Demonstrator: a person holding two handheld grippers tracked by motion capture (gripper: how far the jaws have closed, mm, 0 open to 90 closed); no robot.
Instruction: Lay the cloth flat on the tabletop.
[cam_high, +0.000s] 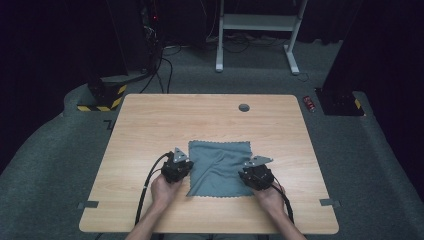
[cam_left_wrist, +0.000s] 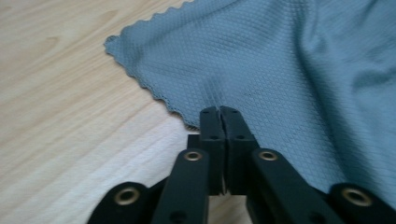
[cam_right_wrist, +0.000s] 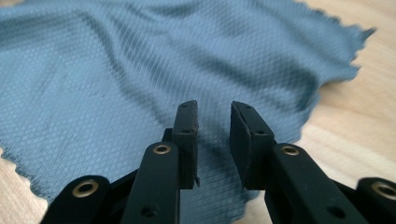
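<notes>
Grey-blue cloth (cam_high: 218, 167) lies rumpled mid tabletop (cam_high: 150, 125). Left gripper (cam_left_wrist: 219, 112) jaws pressed together at cloth's left edge, pinch hard to confirm. Right gripper (cam_right_wrist: 214, 108) jaws partly open over its right edge, holding nothing.

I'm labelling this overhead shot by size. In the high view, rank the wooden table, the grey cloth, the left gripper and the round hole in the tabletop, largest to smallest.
1. wooden table
2. grey cloth
3. left gripper
4. round hole
</notes>
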